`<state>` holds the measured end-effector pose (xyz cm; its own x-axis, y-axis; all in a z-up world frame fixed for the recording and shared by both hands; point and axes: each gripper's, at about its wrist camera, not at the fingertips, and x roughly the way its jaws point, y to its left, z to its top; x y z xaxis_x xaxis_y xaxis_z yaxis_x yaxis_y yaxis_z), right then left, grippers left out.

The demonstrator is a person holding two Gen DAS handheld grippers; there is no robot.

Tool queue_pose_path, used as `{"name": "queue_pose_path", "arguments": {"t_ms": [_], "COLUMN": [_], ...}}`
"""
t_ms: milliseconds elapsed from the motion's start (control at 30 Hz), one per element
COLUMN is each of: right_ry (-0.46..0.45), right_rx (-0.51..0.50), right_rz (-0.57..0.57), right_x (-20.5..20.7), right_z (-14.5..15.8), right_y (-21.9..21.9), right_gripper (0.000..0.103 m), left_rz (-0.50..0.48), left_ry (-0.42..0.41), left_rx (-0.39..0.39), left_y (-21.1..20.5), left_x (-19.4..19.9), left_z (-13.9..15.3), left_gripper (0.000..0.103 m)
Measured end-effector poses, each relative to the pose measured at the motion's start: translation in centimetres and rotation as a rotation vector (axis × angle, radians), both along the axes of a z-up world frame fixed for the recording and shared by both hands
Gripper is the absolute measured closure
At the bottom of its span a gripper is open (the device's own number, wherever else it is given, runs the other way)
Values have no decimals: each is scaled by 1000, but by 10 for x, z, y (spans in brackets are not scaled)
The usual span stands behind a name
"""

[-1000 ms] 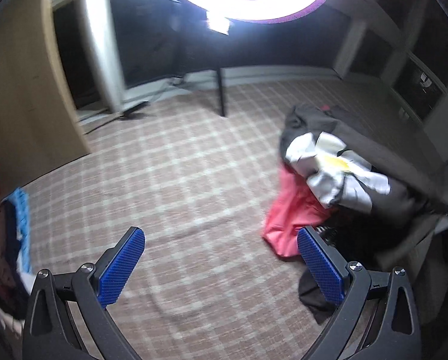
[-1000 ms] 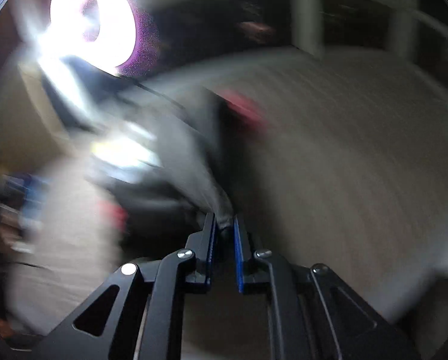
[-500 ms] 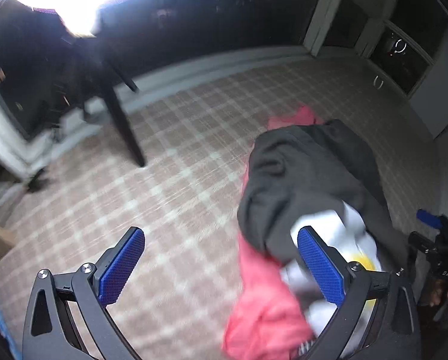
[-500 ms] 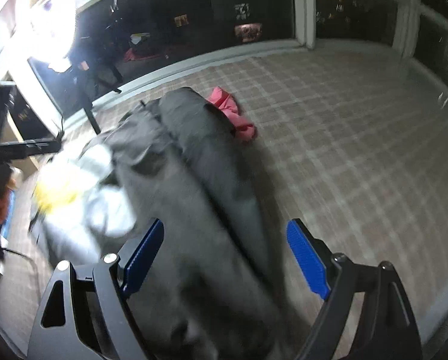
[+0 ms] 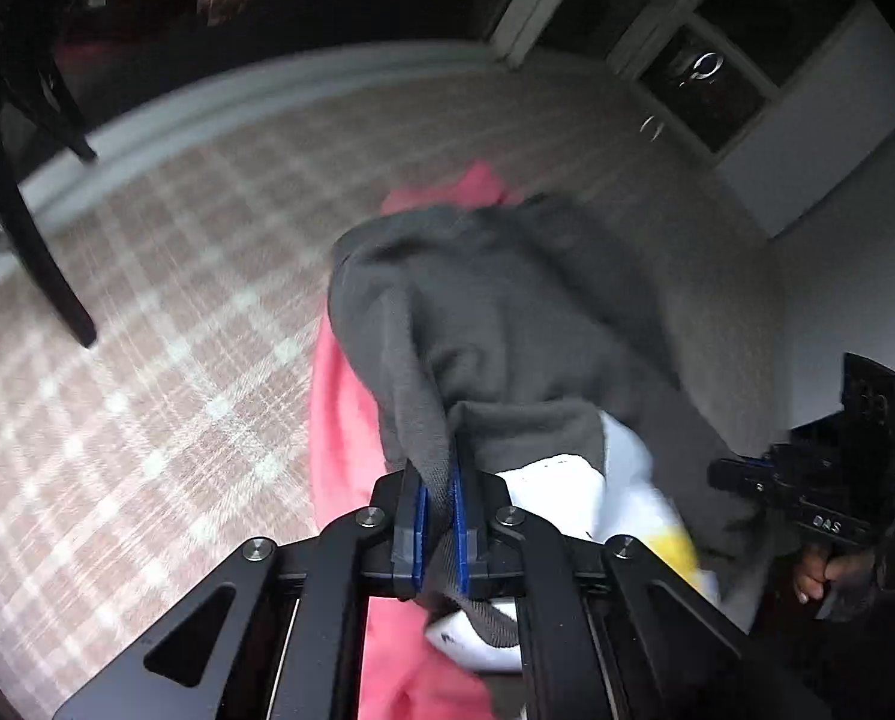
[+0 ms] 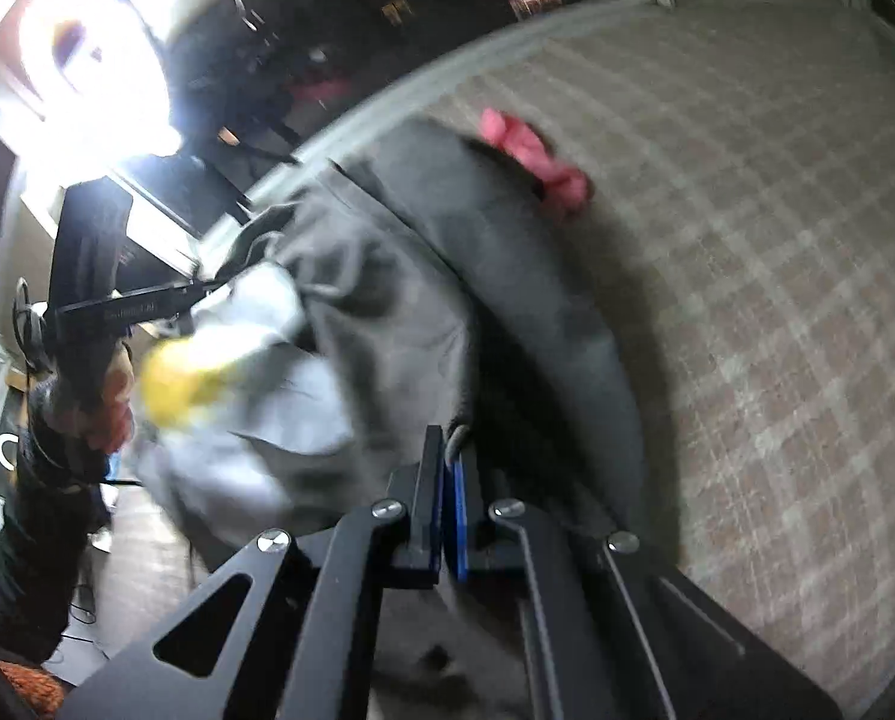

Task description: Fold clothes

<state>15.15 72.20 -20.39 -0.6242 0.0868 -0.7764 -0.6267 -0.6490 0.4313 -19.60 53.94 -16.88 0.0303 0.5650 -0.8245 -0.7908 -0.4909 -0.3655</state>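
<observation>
A dark grey garment [image 5: 507, 312] lies in a pile on the plaid surface, over a pink garment [image 5: 339, 432] and a white and yellow one [image 5: 633, 498]. My left gripper [image 5: 437, 480] is shut on an edge of the grey garment. In the right wrist view my right gripper [image 6: 447, 468] is shut on another edge of the same grey garment [image 6: 387, 324]. The white and yellow garment [image 6: 231, 348] and a bit of the pink one [image 6: 537, 162] show there too. The view is motion-blurred.
The plaid surface [image 5: 147, 360] extends left of the pile and also right in the right wrist view [image 6: 777, 300]. A black stand leg [image 5: 33, 258] is at the left. A bright ring light [image 6: 87, 66] and dark windows are behind.
Both grippers were open half a second ago and have now shut on the grey garment. The left gripper moved closer to the pile.
</observation>
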Motion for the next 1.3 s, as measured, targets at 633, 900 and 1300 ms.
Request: {"name": "queue_pose_path", "arguments": {"t_ms": [633, 900, 1300], "right_ry": [448, 526, -227], "right_rx": [542, 553, 265], "right_rz": [315, 511, 557], "right_x": [-36, -93, -159], "right_z": [302, 329, 23], "right_y": [-185, -254, -244], "right_gripper": [101, 101, 90], "left_rz": [286, 451, 533], "left_ry": [448, 628, 53], "left_rx": [421, 334, -97], "left_y": [-307, -413, -466], "left_x": [139, 203, 165], "left_z": [310, 336, 62], "left_gripper": [99, 99, 85]}}
